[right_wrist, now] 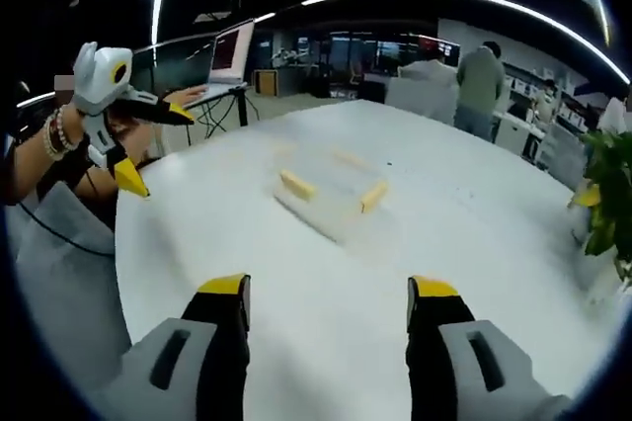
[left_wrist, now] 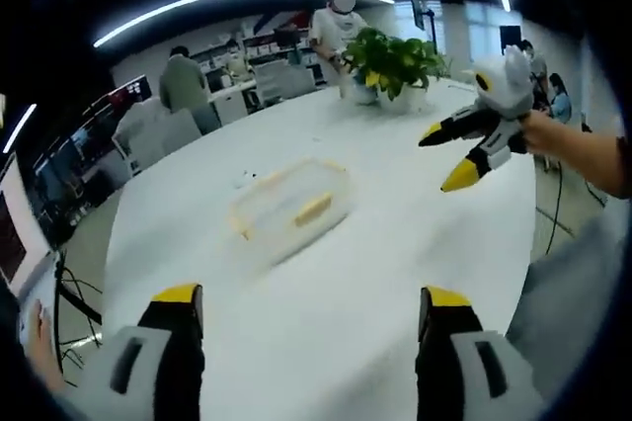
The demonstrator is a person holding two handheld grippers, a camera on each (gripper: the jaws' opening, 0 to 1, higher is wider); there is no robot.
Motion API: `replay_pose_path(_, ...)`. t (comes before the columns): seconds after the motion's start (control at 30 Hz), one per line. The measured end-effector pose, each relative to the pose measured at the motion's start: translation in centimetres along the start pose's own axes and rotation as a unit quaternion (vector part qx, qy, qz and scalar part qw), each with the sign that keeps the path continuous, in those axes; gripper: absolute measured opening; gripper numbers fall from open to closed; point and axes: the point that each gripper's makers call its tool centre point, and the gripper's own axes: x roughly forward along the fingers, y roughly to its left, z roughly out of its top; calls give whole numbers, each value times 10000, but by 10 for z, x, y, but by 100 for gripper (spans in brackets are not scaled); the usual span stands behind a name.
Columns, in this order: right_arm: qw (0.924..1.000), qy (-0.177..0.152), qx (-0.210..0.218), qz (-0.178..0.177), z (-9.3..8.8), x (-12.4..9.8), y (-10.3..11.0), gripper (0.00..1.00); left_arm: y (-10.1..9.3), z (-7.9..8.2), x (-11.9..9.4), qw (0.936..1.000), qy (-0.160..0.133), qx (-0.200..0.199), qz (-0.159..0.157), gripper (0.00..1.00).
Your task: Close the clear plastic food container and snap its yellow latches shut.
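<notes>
A clear plastic food container (left_wrist: 291, 209) lies in the middle of the white table (left_wrist: 395, 273), blurred, with a yellow latch (left_wrist: 314, 209) on its side. In the right gripper view the container (right_wrist: 331, 194) shows yellow latches (right_wrist: 296, 184) on two sides; whether they are snapped down I cannot tell. My left gripper (left_wrist: 311, 297) hangs open above the table, short of the container, and it is also held open at the table's edge (right_wrist: 156, 149). My right gripper (right_wrist: 329, 288) is open too, held in the air beyond the container (left_wrist: 441, 159). Neither touches anything.
A potted plant (left_wrist: 395, 65) stands on the far side of the table, seen at the right edge as the plant (right_wrist: 607, 194). A laptop (right_wrist: 229, 55) sits on a stand beyond the table. People stand among desks behind. A sleeve (left_wrist: 592, 159) reaches in.
</notes>
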Motion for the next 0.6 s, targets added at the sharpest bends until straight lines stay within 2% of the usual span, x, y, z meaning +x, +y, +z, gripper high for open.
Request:
replay_pose_path(0.07, 9998, -151, 129, -85, 0, -17, 6, 64, -2, -7, -15, 9999, -10, 100, -68, 86)
replay_pose_path(0.13, 9991, -326, 204, -202, 1, -35, 12, 67, -3, -19, -30, 9999, 97, 70, -116, 84)
replay_pose_path(0.17, 9986, -406, 216, -260, 1, -42, 15, 69, -3, -22, -37, 9999, 60, 56, -109, 85)
replay_pose_path(0.23, 9967, -661, 258, -383, 2, -60, 24, 74, -4, -27, -51, 9997, -204, -22, -96, 86)
replay_pose_path(0.33, 9942, -886, 391, -471, -5, -84, 42, 80, -7, -48, -71, 9995, -297, -95, -41, 85)
replay_pose_path(0.37, 9935, -927, 400, -521, -8, -88, 44, 81, -7, -51, -74, 9994, -309, -121, -12, 85)
replay_pose_path(0.47, 9935, -795, 580, -564, -21, -101, 61, 85, -8, -61, -94, 9977, -638, -98, 192, 84)
replay_pose_path(0.53, 9932, -828, 539, -609, -24, -107, 70, 85, -5, -68, -108, 9958, -849, -63, 346, 83)
replay_pose_path(0.6, 9929, -785, 499, -746, -31, -112, 78, 84, -3, -73, -118, 9927, -1051, -379, 450, 84)
